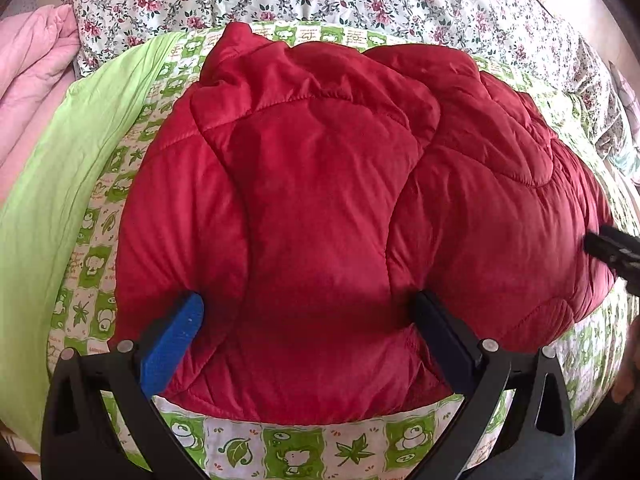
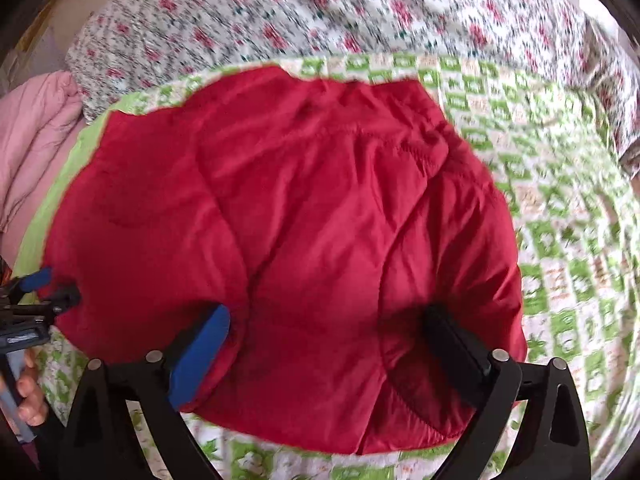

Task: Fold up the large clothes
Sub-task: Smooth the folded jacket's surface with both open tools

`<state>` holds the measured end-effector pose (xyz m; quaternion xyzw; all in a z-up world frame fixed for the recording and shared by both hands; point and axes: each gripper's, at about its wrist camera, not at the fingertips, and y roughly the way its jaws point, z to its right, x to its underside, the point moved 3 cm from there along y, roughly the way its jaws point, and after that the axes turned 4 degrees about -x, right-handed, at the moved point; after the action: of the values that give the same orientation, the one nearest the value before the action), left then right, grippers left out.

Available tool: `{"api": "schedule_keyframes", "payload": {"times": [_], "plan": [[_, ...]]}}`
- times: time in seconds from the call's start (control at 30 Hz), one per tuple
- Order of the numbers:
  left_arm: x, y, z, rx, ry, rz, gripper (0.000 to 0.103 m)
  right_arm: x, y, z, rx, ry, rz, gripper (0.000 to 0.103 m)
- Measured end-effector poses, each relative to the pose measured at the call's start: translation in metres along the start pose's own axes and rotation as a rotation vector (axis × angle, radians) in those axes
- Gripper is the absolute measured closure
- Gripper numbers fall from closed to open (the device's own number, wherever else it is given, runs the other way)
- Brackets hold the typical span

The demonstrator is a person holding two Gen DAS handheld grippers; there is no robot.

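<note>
Puffy red quilted jacket (image 1: pixel 320 208) bulges between spread fingers of left gripper (image 1: pixel 308 320) and right gripper (image 2: pixel 332 332), both wide open

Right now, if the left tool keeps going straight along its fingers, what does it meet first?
The red padded jacket: the left tool stands open with the fabric bulging between its fingers, so it looks already against it. Depth is hard to judge.

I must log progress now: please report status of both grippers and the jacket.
Left gripper open, right gripper open, both over red jacket. Jacket bunched on green quilt. Nothing blocking.
</note>
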<state>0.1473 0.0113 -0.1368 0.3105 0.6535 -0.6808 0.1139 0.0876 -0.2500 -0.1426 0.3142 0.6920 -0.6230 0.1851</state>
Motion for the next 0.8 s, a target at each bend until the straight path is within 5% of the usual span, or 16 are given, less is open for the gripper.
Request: {"api": "schedule_keyframes", "payload": {"times": [0.43,0.8], "plan": [[0.001,0.004,0.002,0.0,0.007,0.002,0.0,-0.004,0.038,0.001,0.016,-0.006,-0.029,0.0],[-0.003,0.009,0.002,-0.002,0.003,-0.011,0.0,-0.011,0.02,-0.004,0.004,0.013,-0.01,0.005]]}}
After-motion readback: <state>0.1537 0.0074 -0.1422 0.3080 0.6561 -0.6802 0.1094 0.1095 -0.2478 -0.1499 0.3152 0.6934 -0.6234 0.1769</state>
